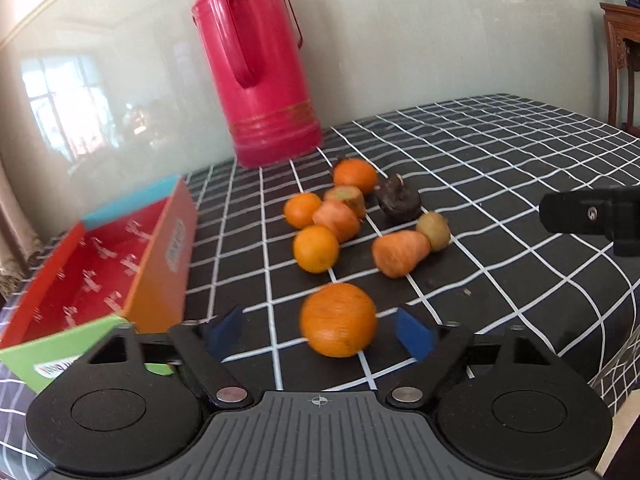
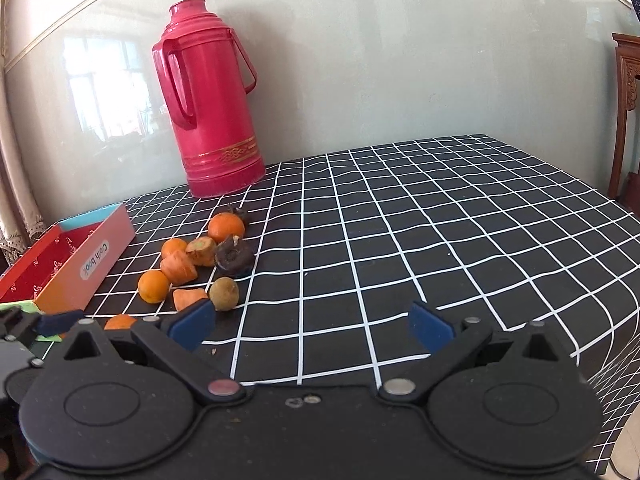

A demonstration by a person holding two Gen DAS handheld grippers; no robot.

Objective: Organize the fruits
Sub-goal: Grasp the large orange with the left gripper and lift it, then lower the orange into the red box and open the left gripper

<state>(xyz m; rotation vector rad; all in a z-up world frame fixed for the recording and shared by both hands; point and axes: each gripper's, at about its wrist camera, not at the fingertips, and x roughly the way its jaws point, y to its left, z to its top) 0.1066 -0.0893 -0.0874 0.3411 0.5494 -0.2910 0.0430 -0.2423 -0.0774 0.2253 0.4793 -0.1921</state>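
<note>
Only the left view is showing the orange [image 1: 338, 319] sitting, blurred and possibly untouched, between the left gripper's [image 1: 320, 330] spread fingers; the right gripper [image 2: 313, 326] is gaping empty.

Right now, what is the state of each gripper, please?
Left gripper: open, around the big orange, not gripping it.
Right gripper: open, empty.
</note>
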